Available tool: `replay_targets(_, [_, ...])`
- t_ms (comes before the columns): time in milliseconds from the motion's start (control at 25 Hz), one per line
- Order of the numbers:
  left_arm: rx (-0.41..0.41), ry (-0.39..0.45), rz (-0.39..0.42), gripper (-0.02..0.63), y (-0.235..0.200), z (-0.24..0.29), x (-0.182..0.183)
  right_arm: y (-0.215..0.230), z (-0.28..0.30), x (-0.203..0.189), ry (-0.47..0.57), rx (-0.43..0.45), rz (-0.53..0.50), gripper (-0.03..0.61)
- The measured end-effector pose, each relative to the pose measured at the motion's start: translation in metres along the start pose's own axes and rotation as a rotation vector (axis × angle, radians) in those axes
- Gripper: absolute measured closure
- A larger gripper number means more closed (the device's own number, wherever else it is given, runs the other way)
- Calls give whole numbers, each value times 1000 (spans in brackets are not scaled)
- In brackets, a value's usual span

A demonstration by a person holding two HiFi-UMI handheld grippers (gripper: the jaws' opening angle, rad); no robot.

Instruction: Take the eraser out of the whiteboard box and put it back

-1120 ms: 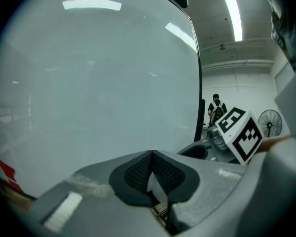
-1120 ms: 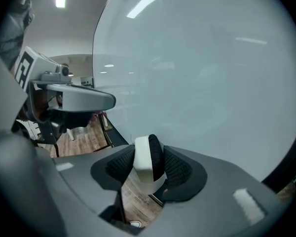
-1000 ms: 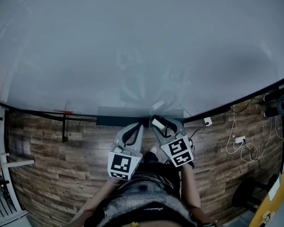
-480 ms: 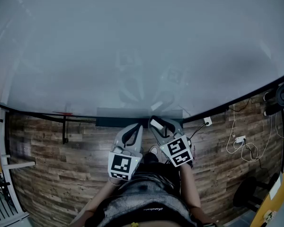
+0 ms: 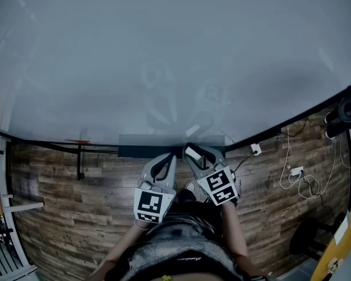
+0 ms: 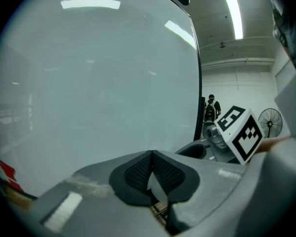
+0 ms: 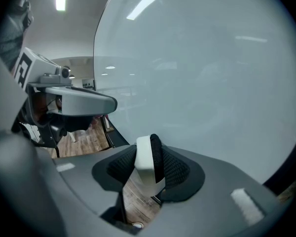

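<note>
In the right gripper view, closing on the eraser (image 7: 144, 158), white body and dark felt side upright between the black pads of the right gripper (image 7: 148, 154). In the left gripper view, pressed tip to tip with nothing between, the pads of the left gripper (image 6: 152, 157), the other gripper's marker cube off to the right. Only from the head view: both grippers side by side, tips at the dark whiteboard box (image 5: 137, 151) along the lower edge of the whiteboard (image 5: 164, 57), eraser held just beside that box, wooden floor (image 5: 70, 215) below.
</note>
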State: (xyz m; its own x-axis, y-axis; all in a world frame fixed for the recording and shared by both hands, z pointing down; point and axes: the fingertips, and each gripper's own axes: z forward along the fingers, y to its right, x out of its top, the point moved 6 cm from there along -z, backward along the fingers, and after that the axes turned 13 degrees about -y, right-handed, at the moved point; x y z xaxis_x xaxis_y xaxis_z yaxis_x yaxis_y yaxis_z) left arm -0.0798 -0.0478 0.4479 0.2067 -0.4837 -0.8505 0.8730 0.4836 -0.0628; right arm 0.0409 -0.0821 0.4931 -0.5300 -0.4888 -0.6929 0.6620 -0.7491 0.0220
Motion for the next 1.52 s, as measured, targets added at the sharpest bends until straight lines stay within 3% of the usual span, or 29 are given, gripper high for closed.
replay_targets(840, [-35,12,31,614,7,-7,-4,-6,-11,-2,15,-15,1,419])
replay_targets(1520, [-43,16,41,614,7,-9,-5,-7,-51,26,72,-40,-4,417])
